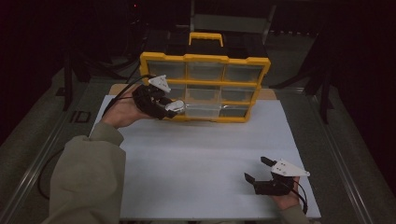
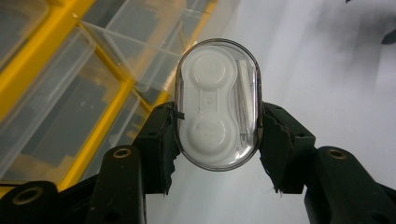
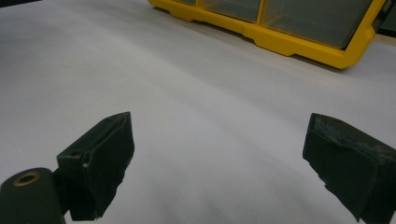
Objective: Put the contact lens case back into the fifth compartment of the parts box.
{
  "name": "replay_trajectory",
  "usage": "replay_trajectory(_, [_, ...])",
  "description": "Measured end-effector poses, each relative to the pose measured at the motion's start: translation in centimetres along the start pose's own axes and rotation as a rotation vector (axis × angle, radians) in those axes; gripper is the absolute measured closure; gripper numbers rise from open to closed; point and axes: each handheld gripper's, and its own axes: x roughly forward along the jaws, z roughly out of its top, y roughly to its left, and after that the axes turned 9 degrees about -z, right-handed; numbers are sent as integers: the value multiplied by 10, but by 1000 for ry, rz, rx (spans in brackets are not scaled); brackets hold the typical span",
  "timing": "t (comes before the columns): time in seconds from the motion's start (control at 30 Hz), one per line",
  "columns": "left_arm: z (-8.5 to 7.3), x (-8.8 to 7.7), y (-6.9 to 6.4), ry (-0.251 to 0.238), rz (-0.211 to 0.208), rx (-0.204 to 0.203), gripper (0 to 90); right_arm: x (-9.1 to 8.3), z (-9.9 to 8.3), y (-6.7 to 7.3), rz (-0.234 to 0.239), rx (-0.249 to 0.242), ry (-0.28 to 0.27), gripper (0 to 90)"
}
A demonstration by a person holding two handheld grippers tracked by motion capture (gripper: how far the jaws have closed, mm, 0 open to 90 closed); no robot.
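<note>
A yellow organizer box [image 1: 204, 87] with clear compartments and a yellow handle lies at the back of the white table [image 1: 205, 154]. My left gripper [image 1: 173, 108] is shut on a clear oval contact lens case [image 2: 217, 103] with a white two-cup insert. It holds the contact lens case [image 1: 175, 106] over the box's front left corner. My right gripper [image 1: 257, 169] hovers open and holds nothing near the table's front right. In the right gripper view its jaws stand wide apart above the white surface, with the organizer box [image 3: 299, 28] far ahead.
A person's sleeved left arm [image 1: 88, 172] reaches in from the bottom left. Dark metal rails and cables run beside the table on both sides. The white surface between box and right gripper is bare.
</note>
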Motion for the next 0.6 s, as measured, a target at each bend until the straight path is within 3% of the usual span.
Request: replay_trajectory(0.6, [26,-5,10,-21,11,-3,493,0,0,0,0,5,-5,86])
